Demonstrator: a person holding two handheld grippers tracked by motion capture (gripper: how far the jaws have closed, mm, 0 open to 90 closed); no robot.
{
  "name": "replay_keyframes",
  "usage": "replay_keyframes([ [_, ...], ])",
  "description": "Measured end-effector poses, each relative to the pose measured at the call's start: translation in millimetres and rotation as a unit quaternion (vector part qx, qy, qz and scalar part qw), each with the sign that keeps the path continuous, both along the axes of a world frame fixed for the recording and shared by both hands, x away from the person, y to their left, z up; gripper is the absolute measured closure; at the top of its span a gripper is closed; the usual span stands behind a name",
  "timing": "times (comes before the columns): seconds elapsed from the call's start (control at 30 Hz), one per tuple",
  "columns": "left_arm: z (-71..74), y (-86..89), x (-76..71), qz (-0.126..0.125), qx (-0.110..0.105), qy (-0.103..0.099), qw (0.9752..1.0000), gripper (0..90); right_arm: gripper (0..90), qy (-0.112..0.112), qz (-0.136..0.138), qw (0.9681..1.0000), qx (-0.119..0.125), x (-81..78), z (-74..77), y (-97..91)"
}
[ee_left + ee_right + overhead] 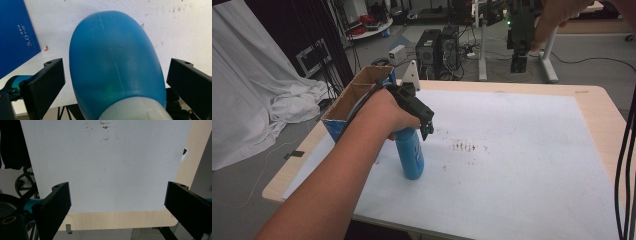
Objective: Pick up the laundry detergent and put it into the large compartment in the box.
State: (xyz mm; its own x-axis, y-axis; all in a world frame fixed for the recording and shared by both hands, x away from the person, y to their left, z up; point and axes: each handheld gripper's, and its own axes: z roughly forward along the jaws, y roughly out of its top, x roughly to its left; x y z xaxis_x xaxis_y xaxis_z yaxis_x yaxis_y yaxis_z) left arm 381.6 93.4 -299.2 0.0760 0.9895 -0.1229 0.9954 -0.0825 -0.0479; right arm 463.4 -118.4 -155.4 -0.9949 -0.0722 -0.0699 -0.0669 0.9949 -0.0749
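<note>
A blue plastic bottle [410, 155] with a pale cap stands upright on the white mat [522, 150]. My left gripper [426, 126] is over its top, held from above by a hand. In the left gripper view the bottle [115, 62] sits between the two black jaws of the left gripper [116, 62]. The jaws stand wide, with a gap on each side, so that gripper is open. My right gripper [518, 56] hangs high over the far right of the table. In its own view the right gripper [117, 186] is open, with bare mat [112, 170] below it.
A tall cardboard box with blue sides [357, 92] stands just left of the bottle, and its blue side [15, 37] is close by. Brown specks [464, 146] mark the mat's middle. Black cables [627, 165] hang at the right. The wooden table [607, 125] edges the mat.
</note>
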Motion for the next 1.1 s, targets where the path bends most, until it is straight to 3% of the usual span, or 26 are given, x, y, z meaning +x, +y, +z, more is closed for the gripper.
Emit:
replay_keyframes([
  [0.23, 0.7, -2.0, 1.1, 0.007, -0.002, -0.005, 1.0, 2.6, 6.0, -0.001, 0.007, 1.0, 0.002, -0.1, -0.7, 0.1],
  [0.3, 1.7, -1.8, 1.3, 0.004, 0.005, -0.002, 1.0, 3.8, 6.0, 0.0, 0.001, 1.0, 0.0, -0.5, -1.1, -0.8],
  [0.47, 1.9, -1.8, 1.9, 0.005, -0.002, -0.009, 0.9999, 7.2, 6.0, 0.0, -0.002, 1.0, -0.001, 0.8, -3.0, -4.2],
  [0.8, -1.4, -3.7, 2.9, -0.006, 0.01, 0.005, 0.9999, 11.2, 6.0, 0.002, -0.002, 1.0, -0.002, 1.1, -4.4, -3.3],
  [1.1, 0.2, -2.7, 2.5, 0.003, 0.014, -0.005, 0.9999, 16.2, 6.0, 0.0, -0.004, 1.0, -0.001, 2.6, -5.6, -2.8],
])
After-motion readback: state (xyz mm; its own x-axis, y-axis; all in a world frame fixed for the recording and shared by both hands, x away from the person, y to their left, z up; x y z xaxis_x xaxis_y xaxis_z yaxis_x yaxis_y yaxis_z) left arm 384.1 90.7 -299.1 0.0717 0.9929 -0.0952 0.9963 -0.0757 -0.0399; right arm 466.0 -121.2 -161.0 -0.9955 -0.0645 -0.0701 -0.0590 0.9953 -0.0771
